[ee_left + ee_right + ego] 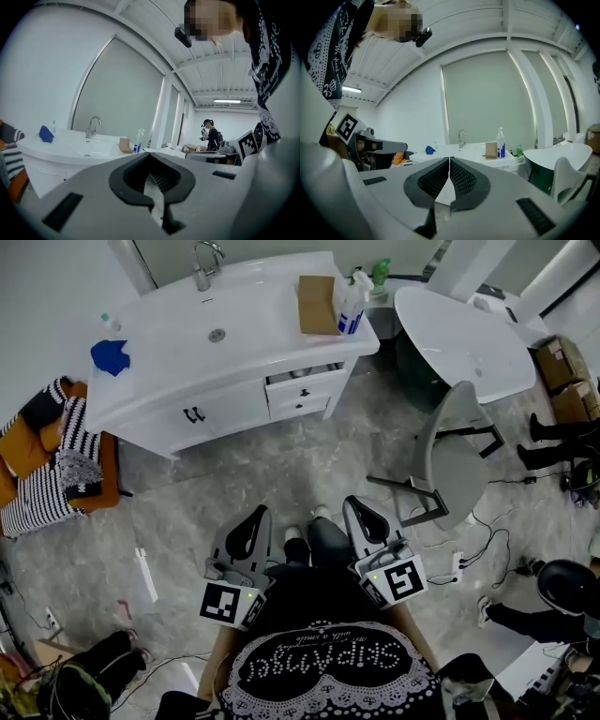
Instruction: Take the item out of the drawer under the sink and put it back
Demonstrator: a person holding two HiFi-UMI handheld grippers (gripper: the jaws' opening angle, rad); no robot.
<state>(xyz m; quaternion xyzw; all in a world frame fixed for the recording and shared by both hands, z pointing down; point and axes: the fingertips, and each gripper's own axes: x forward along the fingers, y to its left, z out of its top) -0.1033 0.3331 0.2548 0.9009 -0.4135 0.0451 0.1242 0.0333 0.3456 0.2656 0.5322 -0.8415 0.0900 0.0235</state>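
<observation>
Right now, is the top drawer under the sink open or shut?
Slightly open. In the head view the top drawer juts out from the vanity, with a dark gap showing along its top edge.

Two grippers are counted: the left gripper (pixel 255 514) and the right gripper (pixel 356 504). One counter (pixel 253 310) is seen at twelve o'clock, and on it are counted one faucet (pixel 204 263), one blue cloth (pixel 110 356), one brown box (pixel 316 305), one spray bottle (pixel 351 306) and one green bottle (pixel 380 276). Two drawers are counted, the upper drawer (pixel 302 387) and the lower drawer (pixel 300 409). At two o'clock one bathtub (pixel 459 338) and two cardboard boxes (pixel 561 360) are counted, and one chair (pixel 455 456) nearer in
</observation>
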